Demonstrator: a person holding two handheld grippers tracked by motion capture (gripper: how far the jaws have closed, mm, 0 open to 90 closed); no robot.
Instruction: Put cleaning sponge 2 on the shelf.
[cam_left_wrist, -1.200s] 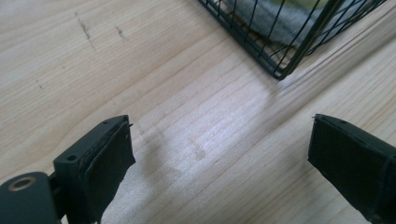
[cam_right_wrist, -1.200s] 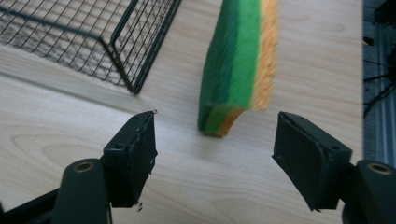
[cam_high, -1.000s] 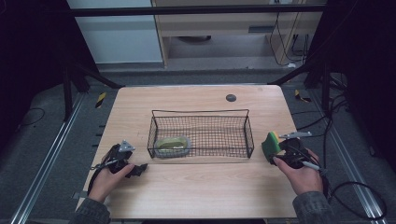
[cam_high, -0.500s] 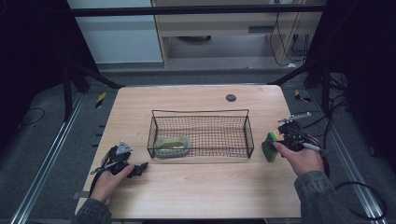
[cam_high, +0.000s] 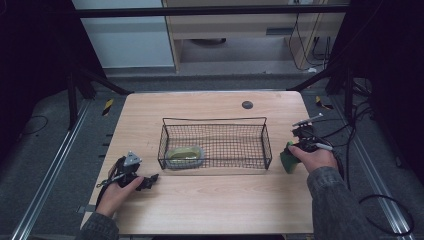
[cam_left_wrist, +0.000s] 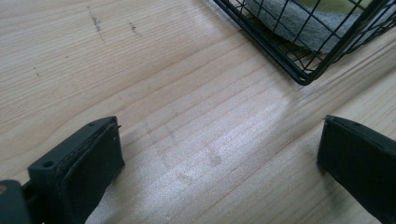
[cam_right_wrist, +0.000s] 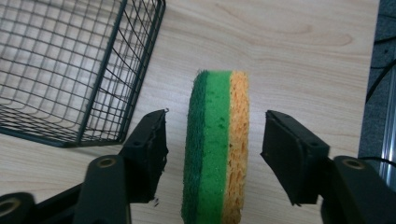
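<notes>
A green and yellow sponge (cam_right_wrist: 217, 144) stands on its edge on the wooden table (cam_high: 225, 200), just right of the black wire basket (cam_high: 215, 119). My right gripper (cam_right_wrist: 219, 140) is open around it, one jaw on each side with a gap at both. In the high view the sponge (cam_high: 287, 159) sits in front of the right gripper (cam_high: 294, 150). A second sponge (cam_high: 184, 156), yellow on grey, lies in the basket's left end. My left gripper (cam_high: 149, 180) rests open on the table near the basket's front left corner (cam_left_wrist: 299, 70), with bare wood between its jaws (cam_left_wrist: 217, 158).
A small dark round disc (cam_high: 247, 104) lies near the table's far edge. Cables (cam_high: 345, 130) trail off the right side. The basket's right half (cam_right_wrist: 70, 60) holds nothing. Dark frame posts stand at both far corners.
The right hand has shifted a little farther up the table while the green sponge stays beside the basket's right end. The left hand has hardly moved.
</notes>
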